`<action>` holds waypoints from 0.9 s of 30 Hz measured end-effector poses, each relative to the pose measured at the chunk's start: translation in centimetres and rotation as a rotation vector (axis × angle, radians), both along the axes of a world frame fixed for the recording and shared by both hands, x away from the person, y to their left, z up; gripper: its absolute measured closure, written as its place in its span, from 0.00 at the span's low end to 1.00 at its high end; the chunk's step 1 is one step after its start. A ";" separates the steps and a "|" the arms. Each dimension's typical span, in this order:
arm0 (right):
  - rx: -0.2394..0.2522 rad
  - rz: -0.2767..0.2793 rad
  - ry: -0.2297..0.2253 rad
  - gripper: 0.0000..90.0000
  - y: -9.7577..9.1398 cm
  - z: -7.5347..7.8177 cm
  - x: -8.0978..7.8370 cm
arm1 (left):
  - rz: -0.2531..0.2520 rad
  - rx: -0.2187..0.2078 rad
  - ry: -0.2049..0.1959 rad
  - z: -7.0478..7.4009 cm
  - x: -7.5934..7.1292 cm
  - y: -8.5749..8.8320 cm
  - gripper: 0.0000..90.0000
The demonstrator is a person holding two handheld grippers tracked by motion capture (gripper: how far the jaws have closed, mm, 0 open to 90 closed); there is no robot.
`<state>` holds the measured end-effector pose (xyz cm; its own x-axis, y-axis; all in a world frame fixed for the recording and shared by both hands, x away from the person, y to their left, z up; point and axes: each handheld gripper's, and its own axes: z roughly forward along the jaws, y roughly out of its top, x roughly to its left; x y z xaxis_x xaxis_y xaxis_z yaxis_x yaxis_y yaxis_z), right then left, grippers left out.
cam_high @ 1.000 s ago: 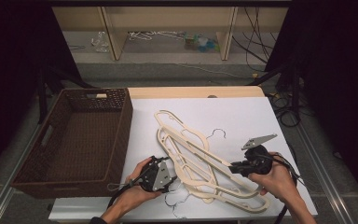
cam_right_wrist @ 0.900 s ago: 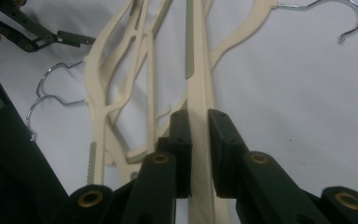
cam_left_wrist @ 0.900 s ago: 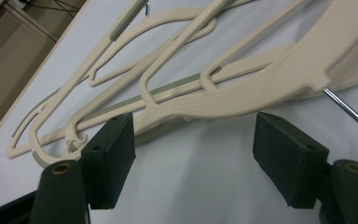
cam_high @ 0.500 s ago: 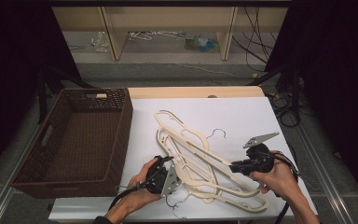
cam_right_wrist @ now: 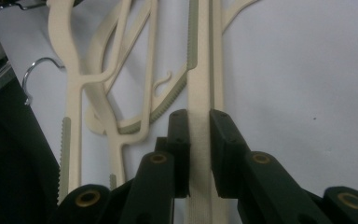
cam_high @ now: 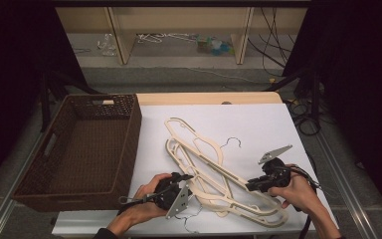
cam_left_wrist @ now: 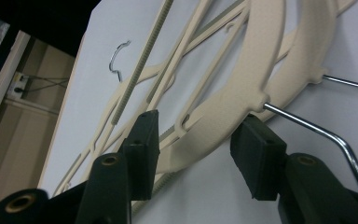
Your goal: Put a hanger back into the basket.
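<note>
Several cream plastic hangers (cam_high: 214, 164) with wire hooks lie tangled on the white table top (cam_high: 258, 124). My left gripper (cam_high: 186, 178) is at the pile's near left end. In the left gripper view its jaws (cam_left_wrist: 198, 140) straddle the curved neck of a hanger (cam_left_wrist: 242, 93) where the wire hook (cam_left_wrist: 307, 123) comes out. The jaws have just been closing, and a small gap still shows at the left pad (cam_left_wrist: 142, 140). My right gripper (cam_high: 248, 186) is shut on the straight toothed bar of a hanger (cam_right_wrist: 199, 70), both pads (cam_right_wrist: 179, 135) pressed flat against it.
A dark brown wicker basket (cam_high: 129, 129) stands at the table's left. A loose wire hook (cam_high: 231, 142) points out behind the pile. The white surface stretches free to the back and right. Shelving and cables lie beyond the table.
My left gripper has edged a little to the right onto the hanger necks. The right hand and the hanger pile have stayed where they were.
</note>
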<state>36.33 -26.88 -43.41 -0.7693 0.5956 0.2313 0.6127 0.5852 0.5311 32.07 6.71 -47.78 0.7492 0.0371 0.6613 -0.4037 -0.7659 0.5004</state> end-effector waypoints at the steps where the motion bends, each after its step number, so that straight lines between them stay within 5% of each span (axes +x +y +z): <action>1: -0.009 0.007 0.014 0.89 0.1 0.0 0.0 | -0.010 -0.017 0.004 -0.1 -0.1 -0.1 0.60; 6: -0.042 0.016 0.026 0.89 0.3 -0.4 -0.1 | -0.073 0.018 -0.012 0.2 -0.4 0.0 0.73; 13: -0.050 0.029 0.033 0.89 0.3 -0.6 -0.1 | -0.147 0.100 -0.118 1.6 -1.0 -0.1 0.84; 17: -0.048 0.043 0.043 0.89 0.2 -0.5 -0.1 | -0.164 0.036 -0.157 3.0 -1.2 -0.2 0.91; 25: -0.024 0.070 0.029 0.88 0.1 -0.5 -0.1 | -0.190 0.107 -0.215 4.4 -1.8 -0.5 0.95; 27: -0.016 0.060 0.017 0.85 -0.1 -0.1 -0.1 | -0.192 0.096 -0.220 4.8 -1.9 -0.6 0.95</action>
